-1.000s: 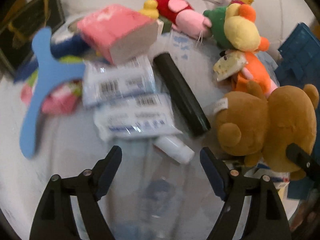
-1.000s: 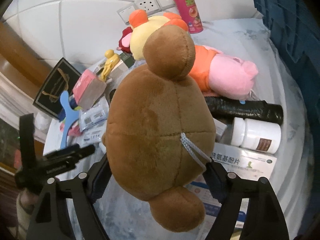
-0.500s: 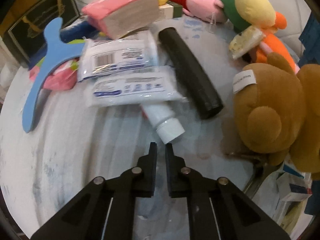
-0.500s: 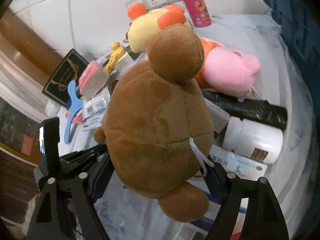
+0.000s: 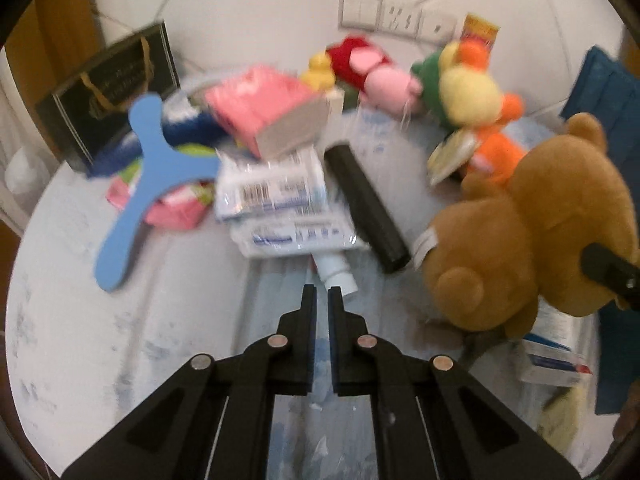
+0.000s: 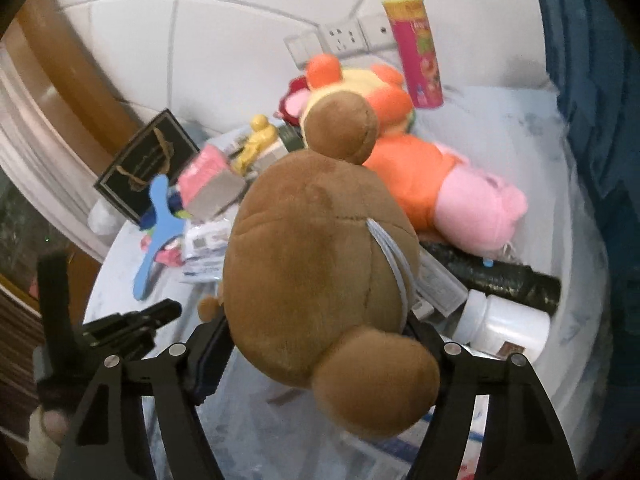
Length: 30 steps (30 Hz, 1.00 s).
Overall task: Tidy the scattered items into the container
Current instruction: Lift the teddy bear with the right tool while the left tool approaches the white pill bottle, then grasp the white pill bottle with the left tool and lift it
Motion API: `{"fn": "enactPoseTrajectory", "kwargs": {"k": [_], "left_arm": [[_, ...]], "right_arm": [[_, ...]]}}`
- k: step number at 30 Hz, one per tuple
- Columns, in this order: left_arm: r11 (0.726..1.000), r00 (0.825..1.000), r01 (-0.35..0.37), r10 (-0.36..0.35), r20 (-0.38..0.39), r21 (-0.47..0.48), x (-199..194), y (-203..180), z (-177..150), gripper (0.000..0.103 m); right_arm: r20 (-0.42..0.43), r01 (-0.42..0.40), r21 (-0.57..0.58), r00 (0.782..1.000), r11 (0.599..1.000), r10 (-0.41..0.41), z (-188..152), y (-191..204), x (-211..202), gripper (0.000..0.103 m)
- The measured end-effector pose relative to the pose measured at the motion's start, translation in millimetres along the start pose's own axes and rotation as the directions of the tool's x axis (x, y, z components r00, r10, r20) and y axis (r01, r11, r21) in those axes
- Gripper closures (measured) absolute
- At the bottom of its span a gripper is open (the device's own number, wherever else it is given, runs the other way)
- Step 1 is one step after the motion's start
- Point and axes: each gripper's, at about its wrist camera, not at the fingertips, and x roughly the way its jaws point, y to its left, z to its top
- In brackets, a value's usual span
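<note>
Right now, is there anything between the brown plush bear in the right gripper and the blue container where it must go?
Nothing visible blocks it. The brown plush bear sits between the closing jaws of the right gripper, above the clutter. The blue container stands at the right edge, and only bare table lies before its wall.

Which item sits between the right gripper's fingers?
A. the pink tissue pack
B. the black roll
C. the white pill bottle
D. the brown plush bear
D: in the right wrist view the brown plush bear fills the closing right gripper, its fingers pressing the bear's sides.
</note>
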Motion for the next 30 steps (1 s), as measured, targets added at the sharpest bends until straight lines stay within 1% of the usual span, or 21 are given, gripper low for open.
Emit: {"fn": "enactPoseTrajectory", "kwargs": {"k": [7, 12, 16, 19, 24, 29, 30], "left_arm": [[0.998, 0.994, 0.040, -0.044, 0.101, 0.045, -65.2, 22.6, -2.5, 0.097], [0.994, 0.984, 0.055, -0.070, 0.163, 0.095, -104.2, 38.4, -4.3, 0.097], [0.989, 0.974, 0.073, -0.099, 0.201, 0.132, -130.7, 45.5, -3.4, 0.097], [0.981, 0.964, 0.085, -0.125, 0.233, 0.174, -148.8, 43.8, 1.7, 0.097], [0.970, 0.945, 0.113, -0.172, 0.278, 0.216, -172.4, 30.7, 12.2, 0.097], [0.958, 0.924, 0.134, -0.213, 0.318, 0.254, -195.9, 2.6, 24.6, 0.097], [0.957, 0.924, 0.139, -0.218, 0.315, 0.254, -196.3, -2.1, 26.8, 0.097]], "right_arm": [[0.083, 0.052, -0.039, 0.995, 0.998, -0.049, -8.2, 46.3, -45.8, 0.031], [0.152, 0.098, -0.056, 0.984, 0.994, -0.088, -9.6, 78.9, -81.4, 0.031], [0.201, 0.141, -0.062, 0.972, 0.988, -0.125, -8.1, 102.8, -105.8, 0.031], [0.244, 0.169, -0.056, 0.958, 0.984, -0.150, -3.3, 114.4, -128.2, 0.032], [0.318, 0.220, -0.043, 0.928, 0.975, -0.195, 9.2, 123.8, -173.4, 0.032], [0.380, 0.264, -0.017, 0.894, 0.964, -0.238, 24.0, 112.8, -224.0, 0.032], [0.386, 0.271, -0.008, 0.889, 0.963, -0.247, 26.8, 107.7, -234.1, 0.032]]}}
